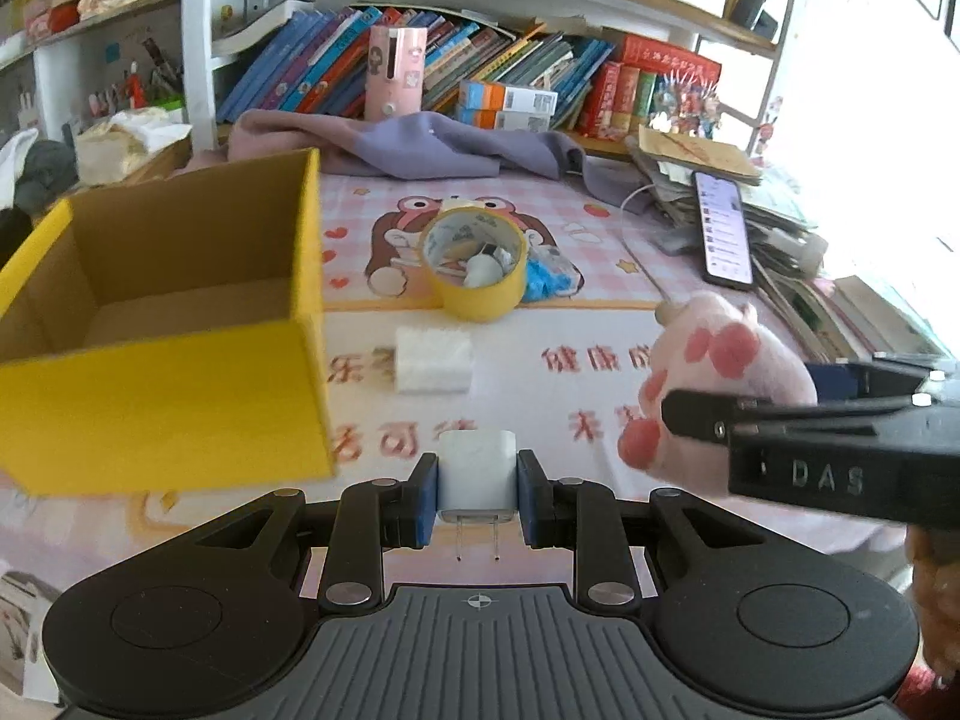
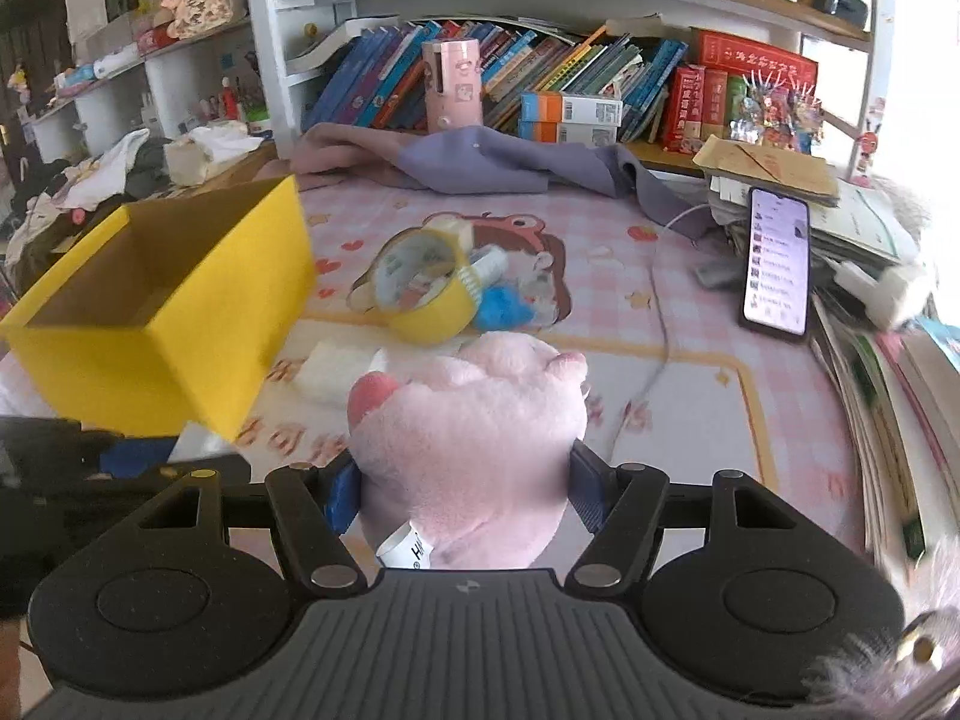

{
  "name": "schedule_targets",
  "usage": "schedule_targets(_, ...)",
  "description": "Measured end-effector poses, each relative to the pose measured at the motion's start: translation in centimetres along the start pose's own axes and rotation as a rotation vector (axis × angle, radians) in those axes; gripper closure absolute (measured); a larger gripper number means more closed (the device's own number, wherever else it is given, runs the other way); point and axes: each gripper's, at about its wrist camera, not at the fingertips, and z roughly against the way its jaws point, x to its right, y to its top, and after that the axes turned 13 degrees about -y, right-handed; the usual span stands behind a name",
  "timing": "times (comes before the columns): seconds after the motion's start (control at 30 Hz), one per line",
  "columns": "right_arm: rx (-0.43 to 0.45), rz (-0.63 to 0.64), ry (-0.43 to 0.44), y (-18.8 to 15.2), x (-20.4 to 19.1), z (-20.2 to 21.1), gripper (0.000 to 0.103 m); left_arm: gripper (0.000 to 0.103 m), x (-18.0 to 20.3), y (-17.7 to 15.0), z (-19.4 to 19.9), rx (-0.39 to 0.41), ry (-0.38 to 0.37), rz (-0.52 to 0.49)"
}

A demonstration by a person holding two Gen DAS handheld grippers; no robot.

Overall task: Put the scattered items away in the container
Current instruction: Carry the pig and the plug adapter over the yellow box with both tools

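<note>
My left gripper (image 1: 477, 495) is shut on a white plug adapter (image 1: 477, 474), prongs toward the camera, held above the mat just right of the open yellow box (image 1: 162, 408). My right gripper (image 2: 465, 489) is shut on a pink plush paw (image 2: 474, 432); in the left wrist view the same paw (image 1: 714, 372) hangs at the right between the right gripper's black fingers (image 1: 720, 417). Beyond, on the mat, lie a white foam block (image 1: 433, 360), a yellow tape roll (image 1: 477, 267) with small items inside, and a blue item (image 1: 549, 279). The box (image 2: 150, 324) looks empty inside.
The pink cartoon mat (image 2: 690, 420) covers the table. A lit phone (image 2: 777, 258) leans on stacked papers and books at the right, with a white cable (image 2: 660, 312) across the mat. A purple cloth (image 2: 480, 162) lies at the back before a shelf of books.
</note>
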Motion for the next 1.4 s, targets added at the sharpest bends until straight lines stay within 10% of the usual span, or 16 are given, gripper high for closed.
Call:
schedule_targets(0.47, -0.003, -0.017, -0.012, -5.9, -7.9, 8.0, 0.039, 0.078, -3.2, -5.2, 8.4, 0.004, -0.013, -0.025)
schedule_targets(0.9, 0.018, 0.139, 0.161, -5.6, -15.9, 9.5, 0.039, 0.078, -8.2, -7.2, 13.7, 0.062, 0.112, 0.068)
schedule_targets(1.4, 0.230, 0.223, 0.229, -0.4, -20.7, 8.5, 0.039, 0.078, -11.8, -1.4, 14.5, 0.182, 0.224, -0.004)
